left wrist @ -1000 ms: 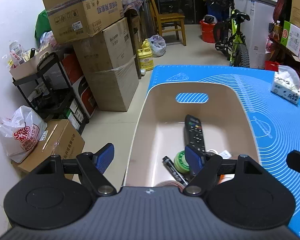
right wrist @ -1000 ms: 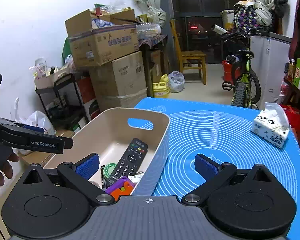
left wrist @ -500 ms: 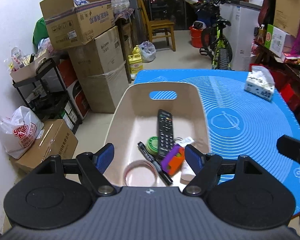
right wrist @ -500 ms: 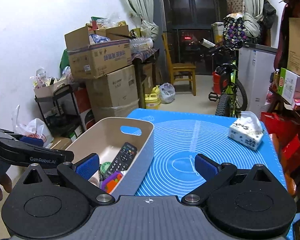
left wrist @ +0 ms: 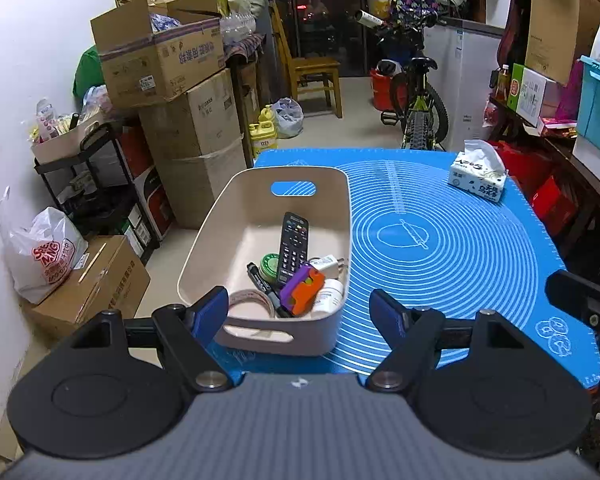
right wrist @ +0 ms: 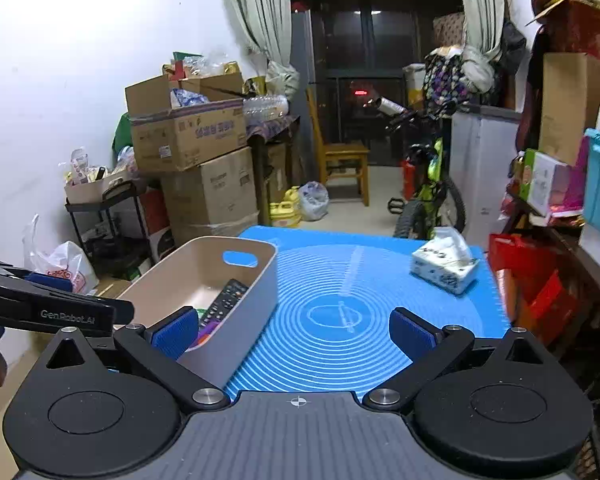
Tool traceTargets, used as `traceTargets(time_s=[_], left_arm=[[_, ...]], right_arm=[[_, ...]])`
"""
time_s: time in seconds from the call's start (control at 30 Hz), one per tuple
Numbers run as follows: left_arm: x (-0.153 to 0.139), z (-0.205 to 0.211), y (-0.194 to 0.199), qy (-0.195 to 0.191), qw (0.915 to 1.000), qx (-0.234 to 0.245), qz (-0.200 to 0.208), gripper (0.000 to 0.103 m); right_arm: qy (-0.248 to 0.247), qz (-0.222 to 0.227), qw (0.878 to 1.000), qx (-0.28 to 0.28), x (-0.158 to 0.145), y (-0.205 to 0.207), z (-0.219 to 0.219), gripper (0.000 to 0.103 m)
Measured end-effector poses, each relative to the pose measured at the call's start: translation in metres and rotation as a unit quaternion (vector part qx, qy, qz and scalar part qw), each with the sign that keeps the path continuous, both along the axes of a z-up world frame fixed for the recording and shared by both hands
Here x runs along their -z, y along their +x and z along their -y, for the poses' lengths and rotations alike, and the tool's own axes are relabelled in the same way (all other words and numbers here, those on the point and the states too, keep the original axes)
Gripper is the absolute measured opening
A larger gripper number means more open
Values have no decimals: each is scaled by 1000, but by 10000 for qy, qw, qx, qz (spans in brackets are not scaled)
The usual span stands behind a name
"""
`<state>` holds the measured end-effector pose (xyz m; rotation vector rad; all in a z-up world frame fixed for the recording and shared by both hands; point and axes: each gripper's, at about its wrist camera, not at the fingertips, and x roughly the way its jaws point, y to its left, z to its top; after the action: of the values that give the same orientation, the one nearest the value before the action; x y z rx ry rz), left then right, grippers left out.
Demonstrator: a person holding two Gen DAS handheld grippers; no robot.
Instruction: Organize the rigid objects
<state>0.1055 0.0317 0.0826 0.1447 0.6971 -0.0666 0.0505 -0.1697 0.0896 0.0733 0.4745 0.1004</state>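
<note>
Lying lengthwise in the bin (left wrist: 236,216), the remote (left wrist: 293,247) points away.

Bright, even indoor light; sharp centre, strong fisheye bending at edges.

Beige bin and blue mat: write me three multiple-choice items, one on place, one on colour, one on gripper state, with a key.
1. Where does the remote control lie?
A. on the mat
B. in the beige bin
C. on the tissue pack

2. What colour is the mat?
A. blue
B. red
C. grey

3. How do the left gripper and right gripper stand?
A. both shut
B. one holds a marker
C. both open, empty

Key: B, the remote lies among the bin's items; A, blue with white rings under the tissue pack; C, jaws wide apart, nothing between.
</note>
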Motion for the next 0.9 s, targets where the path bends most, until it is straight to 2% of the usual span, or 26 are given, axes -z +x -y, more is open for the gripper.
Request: traceTargets(time_s=[0.33,0.57,0.77,0.9], left_arm=[[3,10,-48,-73,9995,47,301,78],[23,12,-74,-245,9992,-54,325,78],[41,19,-93,39,9991,29,410,78],[49,19,-103,28,9994,36,354,78]], right_arm=[[38,51,9999,139,12,-54,13,101],[26,-12,9998,206,34,-80,17,101],[-31,-7,9996,297,51,-98,22,101],[31,-39,9993,358,57,-103,25,101]])
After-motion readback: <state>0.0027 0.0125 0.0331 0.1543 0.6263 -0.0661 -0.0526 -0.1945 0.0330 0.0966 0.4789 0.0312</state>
